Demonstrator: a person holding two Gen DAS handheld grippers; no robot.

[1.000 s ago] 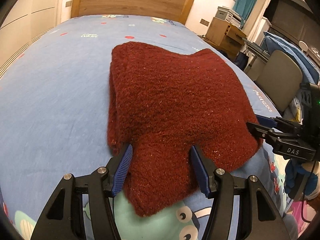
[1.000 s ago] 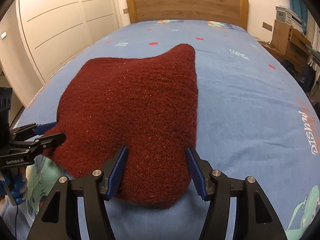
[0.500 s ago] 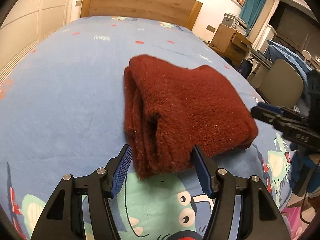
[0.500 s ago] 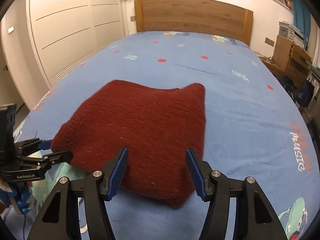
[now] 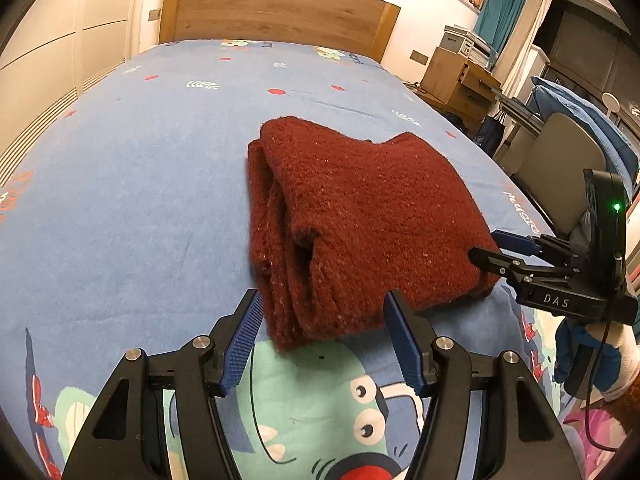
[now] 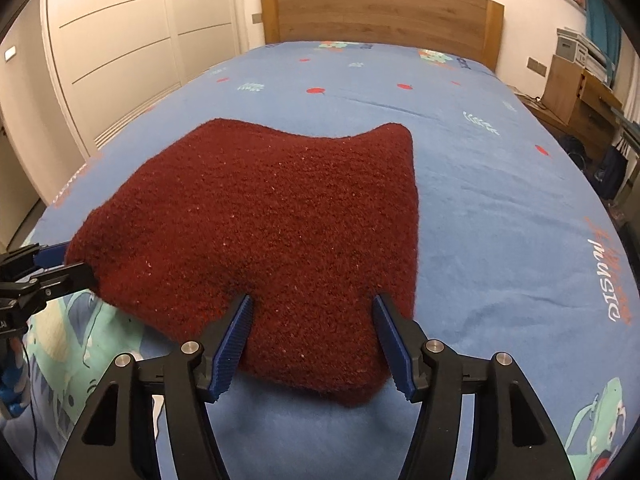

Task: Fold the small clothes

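While the folded dark-red fuzzy knitted garment (image 5: 360,216) is laid on the blue cartoon-print bed sheet (image 5: 120,184), its near edge is straddled by both grippers, left (image 5: 324,328) and right (image 6: 312,332), fingers spread apart.

One folded red sweater (image 5: 360,216) and two grippers, left (image 5: 324,336) and right (image 6: 312,336), are counted on one bed (image 5: 120,184).

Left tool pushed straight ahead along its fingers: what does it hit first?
Probably the near edge of the folded red knit, which lies just ahead between the open fingers of the left tool. Height above the bed is unclear.
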